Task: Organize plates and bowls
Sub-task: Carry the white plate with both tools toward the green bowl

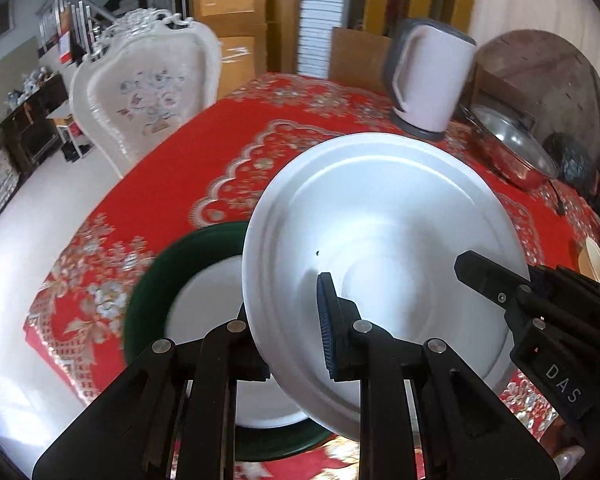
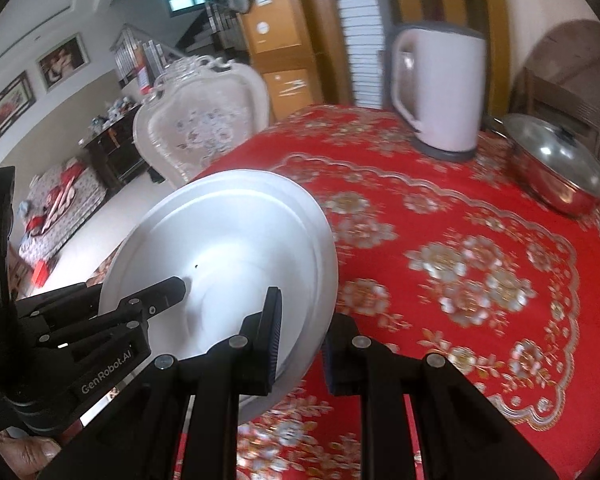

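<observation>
A white plate (image 1: 380, 220) hangs tilted above the red tablecloth, held from both sides. My left gripper (image 1: 288, 320) is shut on its near rim, one blue pad on top and the other finger underneath. My right gripper (image 2: 304, 320) is shut on the white plate (image 2: 228, 240) at the opposite rim. In the left wrist view the right gripper (image 1: 472, 272) reaches over the plate from the right. The left gripper (image 2: 172, 286) shows at the left of the right wrist view. Below the white plate, a green-rimmed plate (image 1: 148, 280) with a white centre lies on the table, partly hidden.
A white kettle (image 2: 440, 92) stands at the table's far side, beside a steel pot with a glass lid (image 2: 556, 164). A cream bowl (image 1: 596, 260) sits at the right edge. A white carved chair (image 1: 148, 92) stands at the table's left, and a hand (image 2: 24, 452) shows bottom left.
</observation>
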`<control>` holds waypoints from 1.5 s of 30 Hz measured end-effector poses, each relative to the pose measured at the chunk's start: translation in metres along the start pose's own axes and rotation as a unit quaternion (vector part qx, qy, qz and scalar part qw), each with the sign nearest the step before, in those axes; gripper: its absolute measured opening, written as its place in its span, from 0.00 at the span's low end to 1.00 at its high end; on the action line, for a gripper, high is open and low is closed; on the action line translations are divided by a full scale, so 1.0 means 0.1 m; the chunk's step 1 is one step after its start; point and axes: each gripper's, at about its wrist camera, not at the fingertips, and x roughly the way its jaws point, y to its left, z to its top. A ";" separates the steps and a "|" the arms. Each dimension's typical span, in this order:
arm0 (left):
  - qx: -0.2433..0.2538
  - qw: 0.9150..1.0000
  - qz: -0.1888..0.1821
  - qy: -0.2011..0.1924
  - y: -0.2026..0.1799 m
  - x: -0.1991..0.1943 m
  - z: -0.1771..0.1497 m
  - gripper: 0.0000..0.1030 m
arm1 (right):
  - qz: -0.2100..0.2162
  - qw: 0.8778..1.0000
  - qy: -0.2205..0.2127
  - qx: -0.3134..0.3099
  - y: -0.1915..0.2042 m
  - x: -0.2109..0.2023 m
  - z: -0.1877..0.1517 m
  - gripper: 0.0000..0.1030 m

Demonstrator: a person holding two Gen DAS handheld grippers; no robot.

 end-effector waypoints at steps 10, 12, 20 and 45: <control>-0.037 0.999 0.020 0.003 0.52 -0.03 -0.15 0.17 | 0.014 0.999 0.025 -0.043 0.49 0.30 0.02 0.18; -0.041 0.999 0.020 0.007 0.57 -0.01 -0.18 0.17 | 0.015 0.998 0.031 -0.047 0.55 0.37 -0.01 0.18; -0.046 0.998 0.026 0.016 0.68 0.09 -0.26 0.17 | 0.011 0.997 0.048 -0.056 0.68 0.47 -0.05 0.18; -0.032 0.998 0.053 0.030 0.66 0.32 -0.38 0.18 | 0.001 0.995 0.072 -0.064 0.72 0.61 -0.14 0.19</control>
